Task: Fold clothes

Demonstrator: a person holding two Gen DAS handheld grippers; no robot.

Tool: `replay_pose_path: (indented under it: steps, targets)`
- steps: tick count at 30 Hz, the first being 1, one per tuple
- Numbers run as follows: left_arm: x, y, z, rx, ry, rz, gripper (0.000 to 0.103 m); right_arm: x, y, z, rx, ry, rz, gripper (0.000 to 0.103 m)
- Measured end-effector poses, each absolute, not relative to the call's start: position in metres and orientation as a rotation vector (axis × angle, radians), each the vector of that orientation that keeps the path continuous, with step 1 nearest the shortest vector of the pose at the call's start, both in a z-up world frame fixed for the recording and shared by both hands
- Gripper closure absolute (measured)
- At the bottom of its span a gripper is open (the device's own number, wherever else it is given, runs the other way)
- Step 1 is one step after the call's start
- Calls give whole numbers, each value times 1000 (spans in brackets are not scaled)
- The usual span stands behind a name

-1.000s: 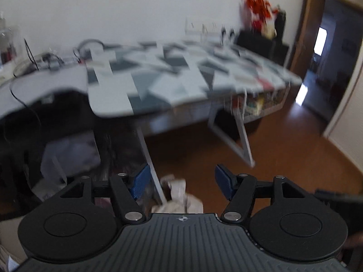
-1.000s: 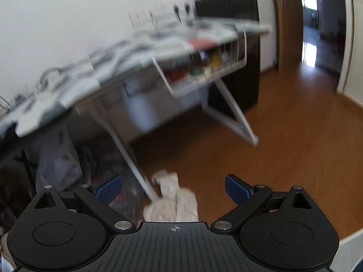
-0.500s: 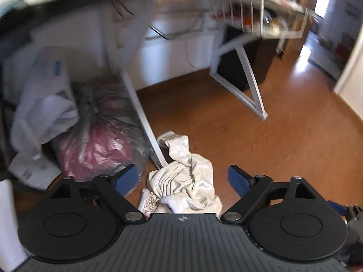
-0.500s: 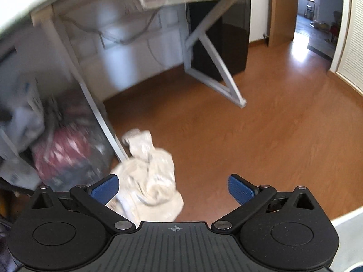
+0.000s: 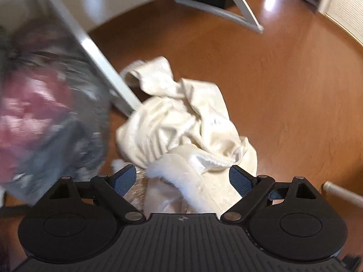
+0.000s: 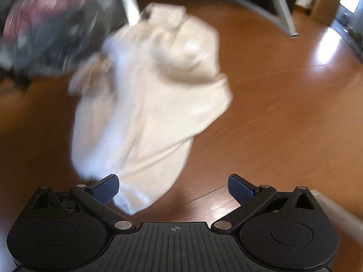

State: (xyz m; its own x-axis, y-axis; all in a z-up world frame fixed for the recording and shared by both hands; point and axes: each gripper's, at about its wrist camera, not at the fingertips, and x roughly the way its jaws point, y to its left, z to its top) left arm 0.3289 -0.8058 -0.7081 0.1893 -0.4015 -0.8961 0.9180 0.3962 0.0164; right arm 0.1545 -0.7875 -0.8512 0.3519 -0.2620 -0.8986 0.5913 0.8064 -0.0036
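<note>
One cream garment [image 5: 181,122] lies crumpled on the floor [image 5: 283,79] — a single heap. One clear bag [image 5: 45,113] of reddish stuff sits beside it. Two white frame legs [image 5: 99,65] show. Two grippers — the left [image 5: 182,179] and the right [image 6: 173,188], each with two blue pads.

Left claw [image 5: 182,180] spread wide above crumpled cream garment [image 5: 181,122] on wood floor [image 5: 283,90]

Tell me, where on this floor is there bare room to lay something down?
The brown wooden floor lies bare to the right of the crumpled cream garment, out toward the white slanted frame leg. Left of the garment it is crowded: a white metal leg and a clear plastic bag of dark and pink things sit close against it.
</note>
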Motion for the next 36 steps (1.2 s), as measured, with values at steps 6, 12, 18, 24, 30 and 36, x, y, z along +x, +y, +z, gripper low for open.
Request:
replay_pose_path:
  steps: [6,12,18,24,30,36]
  targets:
    - [321,-856,-789,832,921,-1277,12,181,-750,-915,287,1055,-489,4]
    - [320,-886,-835,976,862,-1274,13,199,-747,-935,285,1023,-571,2]
    - [320,-874,-814,910,849,-1329,92,200,-772,-912,444,966,-589,87]
    - [325,-830,-725,567,877,-1230,93,177,-808,-823,572,837,-755,91]
    - [312,-801,-617,293,884,-1134,93,145,-850,-701,563,702,-857,92]
    - [289,-790,-513,145,810,-1130,93,102,-865,-567,410,529,-845,93]
